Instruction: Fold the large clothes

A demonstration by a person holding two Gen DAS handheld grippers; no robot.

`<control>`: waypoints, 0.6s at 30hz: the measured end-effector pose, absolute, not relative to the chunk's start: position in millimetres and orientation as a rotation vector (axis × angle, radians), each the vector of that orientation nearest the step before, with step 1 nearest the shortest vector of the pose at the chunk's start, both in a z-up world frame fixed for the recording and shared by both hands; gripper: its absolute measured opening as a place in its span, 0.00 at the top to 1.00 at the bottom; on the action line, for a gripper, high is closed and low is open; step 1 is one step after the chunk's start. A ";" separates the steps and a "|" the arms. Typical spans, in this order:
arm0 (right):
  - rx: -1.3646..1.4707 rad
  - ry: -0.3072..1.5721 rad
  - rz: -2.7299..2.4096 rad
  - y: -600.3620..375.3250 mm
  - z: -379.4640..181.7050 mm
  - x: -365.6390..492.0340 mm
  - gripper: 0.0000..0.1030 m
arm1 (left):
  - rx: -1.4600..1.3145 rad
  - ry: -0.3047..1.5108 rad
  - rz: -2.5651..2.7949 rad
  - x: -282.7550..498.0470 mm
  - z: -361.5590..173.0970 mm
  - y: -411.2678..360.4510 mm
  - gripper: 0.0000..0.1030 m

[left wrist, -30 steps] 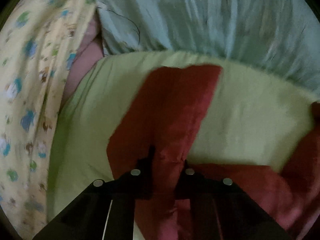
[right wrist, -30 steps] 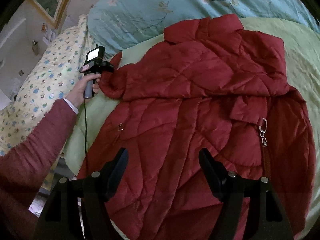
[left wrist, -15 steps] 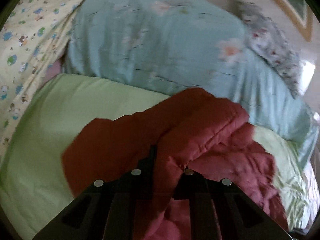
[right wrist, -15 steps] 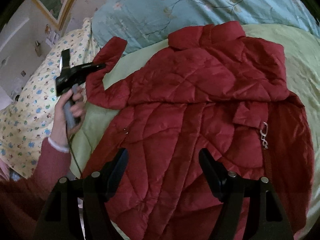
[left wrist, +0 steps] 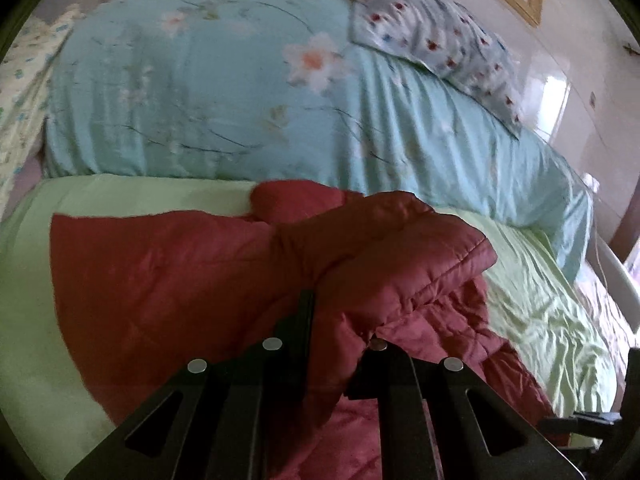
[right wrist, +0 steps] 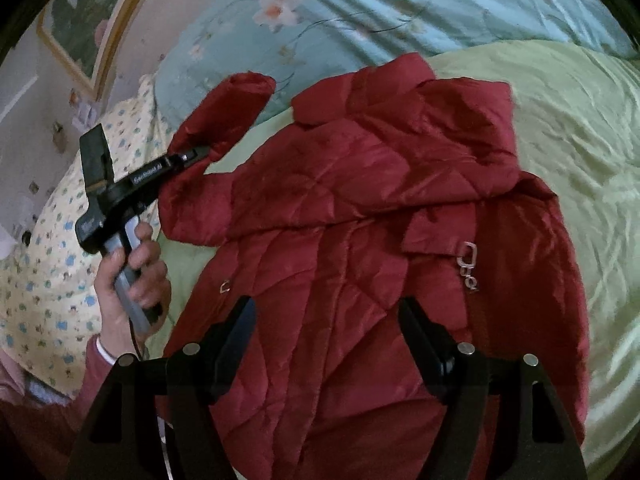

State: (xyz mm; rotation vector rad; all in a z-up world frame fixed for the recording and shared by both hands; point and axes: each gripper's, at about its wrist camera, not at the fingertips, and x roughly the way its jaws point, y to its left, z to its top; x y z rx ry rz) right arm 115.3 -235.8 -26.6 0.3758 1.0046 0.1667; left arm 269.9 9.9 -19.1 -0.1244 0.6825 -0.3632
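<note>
Raised and swung inward since the earlier frame, the sleeve (right wrist: 224, 120) is now hanging clear of the green quilt (right wrist: 560, 128), where it was previously lying low beside the jacket body; the left gripper (right wrist: 188, 157) is carrying it toward the chest panel. This is reading as the sleeve fold-in step, begun but not landed.

Largest item: the green quilt is spreading under everything, with the blue floral duvet (left wrist: 240, 92) banking up ahead of the left claw and a spotted pillow (left wrist: 436, 36) sitting on it further right. The yellow printed sheet (right wrist: 60, 264) is lying out to the left of the right claw.

Red quilted jacket (right wrist: 380, 208): it is lying flat on the green quilt, directly ahead of and beneath the right gripper (right wrist: 326, 320), collar pointing away toward the duvet. A metal zip pull (right wrist: 468, 264) is showing just ahead and to the right of that claw.

Left claw: its jaws are closed tight on the sleeve fabric, which is bunching between the fingers (left wrist: 300, 320). Right claw: its jaws are standing wide apart, gripping nothing, hovering over the lower jacket.

Open room: bare quilt is lying to the right of the jacket, so the body has space to fold. The duvet edge ahead is the nearest obstruction; the sleeve should be dropping short of it.
</note>
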 end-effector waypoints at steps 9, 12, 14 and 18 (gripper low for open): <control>0.504 0.952 0.138 -281.5 -22.0 136.4 0.26 | -0.072 0.727 -0.510 301.2 -57.2 -57.9 0.91; 0.556 0.926 0.135 -299.6 -21.1 158.1 0.26 | -0.037 0.746 -0.530 311.5 -74.5 -73.2 0.91; 0.593 0.916 0.143 -308.4 -24.8 172.4 0.26 | -0.014 0.753 -0.533 315.6 -83.0 -78.6 0.91; 0.711 0.928 0.160 -329.2 -46.3 211.1 0.26 | -0.013 0.758 -0.548 322.0 -89.4 -79.7 0.91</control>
